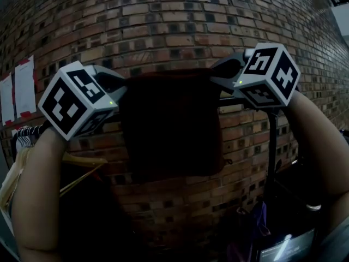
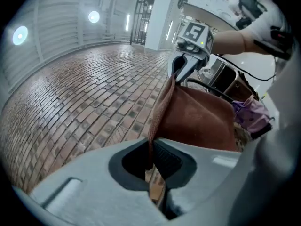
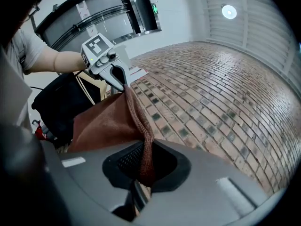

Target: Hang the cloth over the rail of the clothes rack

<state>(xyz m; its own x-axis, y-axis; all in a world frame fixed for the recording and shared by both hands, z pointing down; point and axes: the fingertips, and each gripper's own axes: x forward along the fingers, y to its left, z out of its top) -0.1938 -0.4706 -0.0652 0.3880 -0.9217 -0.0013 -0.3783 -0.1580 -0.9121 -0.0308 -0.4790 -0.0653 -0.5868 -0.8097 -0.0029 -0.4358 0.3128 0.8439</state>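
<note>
A reddish-brown cloth (image 1: 172, 127) hangs spread between my two grippers, held up in front of a brick wall. My left gripper (image 1: 121, 89) is shut on its upper left corner. My right gripper (image 1: 215, 75) is shut on its upper right corner. In the left gripper view the cloth's edge (image 2: 160, 112) runs into the left gripper (image 2: 151, 166), with the right gripper (image 2: 181, 69) at its far end. The right gripper view shows the cloth (image 3: 108, 121) pinched in the right gripper (image 3: 143, 166), and the left gripper (image 3: 117, 76) beyond. The black rack rail (image 1: 232, 101) shows just behind the cloth's right side; the rest is hidden.
The brick wall (image 1: 163, 26) fills the background. The rack's upright post (image 1: 271, 146) stands at right. Wooden hangers (image 1: 82, 165) hang at lower left and white papers (image 1: 24, 86) are pinned on the wall. A purple garment (image 1: 256, 228) lies low right.
</note>
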